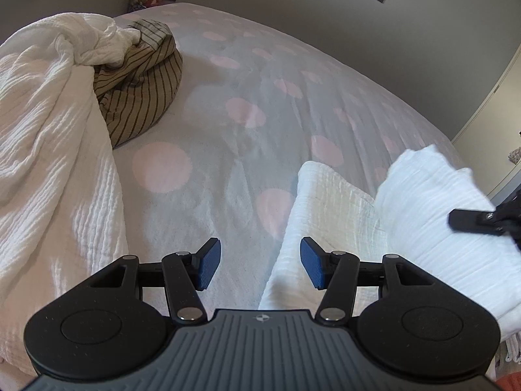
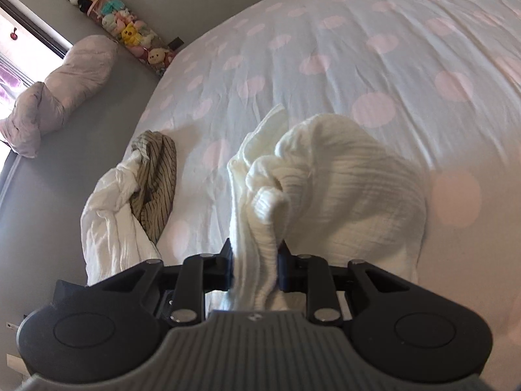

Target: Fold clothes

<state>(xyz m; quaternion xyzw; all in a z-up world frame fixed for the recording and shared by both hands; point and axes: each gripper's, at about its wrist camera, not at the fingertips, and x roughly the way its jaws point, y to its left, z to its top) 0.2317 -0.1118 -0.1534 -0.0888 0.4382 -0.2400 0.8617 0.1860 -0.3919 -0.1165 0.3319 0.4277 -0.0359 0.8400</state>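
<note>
A white crinkled garment (image 2: 345, 195) lies bunched on the spotted bedspread (image 2: 358, 49). My right gripper (image 2: 256, 268) is shut on a bunched edge of it and holds that edge above the bed. In the left wrist view the same garment (image 1: 329, 208) lies at the right, with the right gripper's finger (image 1: 472, 220) over its raised part. My left gripper (image 1: 260, 265) is open and empty, just above the bedspread (image 1: 228, 123), its right pad at the garment's near edge.
A pile of white cloth (image 1: 49, 137) and a tan striped garment (image 1: 140, 88) lies at the bed's left side; it also shows in the right wrist view (image 2: 153, 176). A grey pillow (image 2: 65, 88) and a row of plush toys (image 2: 127, 32) stand by the wall.
</note>
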